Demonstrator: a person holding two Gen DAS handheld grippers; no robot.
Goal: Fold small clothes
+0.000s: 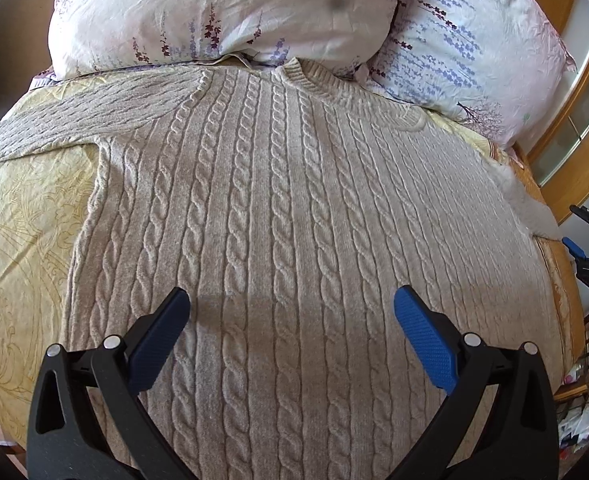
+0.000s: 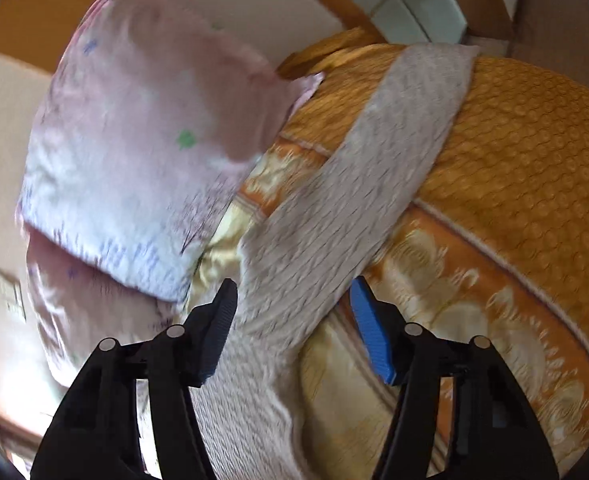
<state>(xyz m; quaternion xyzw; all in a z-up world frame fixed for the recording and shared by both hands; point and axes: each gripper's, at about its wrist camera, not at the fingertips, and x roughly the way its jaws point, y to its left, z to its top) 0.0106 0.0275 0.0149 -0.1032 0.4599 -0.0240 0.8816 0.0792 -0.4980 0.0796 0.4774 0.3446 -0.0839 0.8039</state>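
Sweater (image 1: 278, 216) lies flat and face up on the bed (image 1: 18, 224), its collar (image 1: 310, 76) touching the two pillows (image 1: 214, 12) at the head; it is a thick cable knit, so I judge it soft and limp but with some weight, liable to sag and stretch if lifted by one point, yet not slippery against the blue ribbed pads; nothing about it is fragile; the body covers most of the yellow bedspread in the left view, one sleeve (image 1: 50, 120) spread out toward the left, the other sleeve (image 2: 378, 168) running off over the orange edge of the bed in the right view, which is blurred; left gripper (image 1: 292, 312) hovers over the lower body of the knit, jaws wide apart and holding nothing; right gripper (image 2: 294, 320) straddles that far sleeve, jaws likewise apart, with the cloth between them but not pinched as far as the blur lets me tell; the best holds, I judge, are a deep bite at the cuff or mid-sleeve to bring it across the chest, then both hem corners together, so the heavy knit folds evenly and does not drag
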